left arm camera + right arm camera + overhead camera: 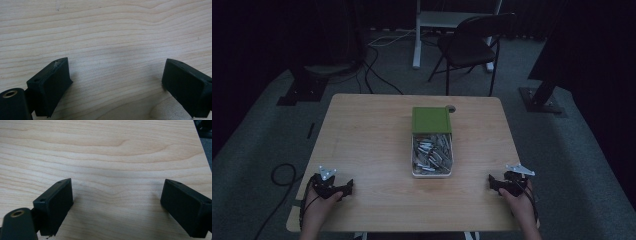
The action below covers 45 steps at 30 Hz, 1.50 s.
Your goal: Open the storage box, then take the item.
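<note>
Two tongs rested on the bench point(372, 130), one at each near corner. The left tongs point(346, 190) stood wide with nothing between the jaws, and so did the right tongs point(492, 183). One box point(432, 172) sat mid-bench, well apart from both, its single green lid point(431, 119) covering the far half. Many small metal pieces point(432, 152), too jumbled to count, filled the uncovered half.

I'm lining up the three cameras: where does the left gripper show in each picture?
High view: left gripper at bottom left, resting near the table's front edge, held by a hand.
Left gripper view: its own two black jaws rise from the bottom corners, wide apart.
Right gripper view: that camera's own jaws instead.
Shared landmark: the pale wooden table.
</note>
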Available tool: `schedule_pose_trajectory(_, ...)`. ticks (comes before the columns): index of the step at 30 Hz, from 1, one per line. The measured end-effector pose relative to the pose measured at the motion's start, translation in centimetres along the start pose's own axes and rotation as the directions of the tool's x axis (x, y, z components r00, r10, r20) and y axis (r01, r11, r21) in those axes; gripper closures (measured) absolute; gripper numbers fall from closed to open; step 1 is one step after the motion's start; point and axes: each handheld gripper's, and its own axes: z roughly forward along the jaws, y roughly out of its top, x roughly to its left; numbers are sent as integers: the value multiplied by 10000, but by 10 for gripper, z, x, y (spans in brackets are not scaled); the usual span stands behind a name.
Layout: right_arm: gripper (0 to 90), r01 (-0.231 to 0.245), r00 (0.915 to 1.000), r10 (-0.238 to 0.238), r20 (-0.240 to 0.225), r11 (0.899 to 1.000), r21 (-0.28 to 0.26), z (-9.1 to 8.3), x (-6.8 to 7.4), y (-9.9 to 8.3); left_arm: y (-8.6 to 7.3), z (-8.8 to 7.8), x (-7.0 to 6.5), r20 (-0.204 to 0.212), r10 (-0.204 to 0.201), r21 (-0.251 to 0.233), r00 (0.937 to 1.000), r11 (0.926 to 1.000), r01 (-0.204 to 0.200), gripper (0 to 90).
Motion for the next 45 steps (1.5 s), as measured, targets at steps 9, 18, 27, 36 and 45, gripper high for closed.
schedule_pose_trajectory(9, 105, 75, 9999, -75, -86, 10000, 20, 0, 0, 0, 0, 0, -1, -58, -65, -6, 10000, 10000, 65, 87)
schedule_pose_trajectory(18, 105, 32, 9999, -29, -148, 9997, 227, -1, 3, 3, 0, 0, -1, -101, -99, 14, 9999, 9999, 99, 88)
schedule_pose_trajectory(27, 109, 344, 9983, -346, -470, 9994, -43, -10, 15, 14, 0, 0, -3, -219, -212, 5, 9995, 9998, 212, 87)
schedule_pose_trajectory(36, 138, 791, 9941, -815, -722, 9962, -355, -21, 29, 29, 0, 0, -3, -220, -216, -1, 9995, 9998, 216, 88)
schedule_pose_trajectory(45, 138, 1077, 9882, -1163, -995, 9903, -874, -35, 42, 46, 0, 0, -3, -219, -217, 0, 9995, 9998, 217, 88)
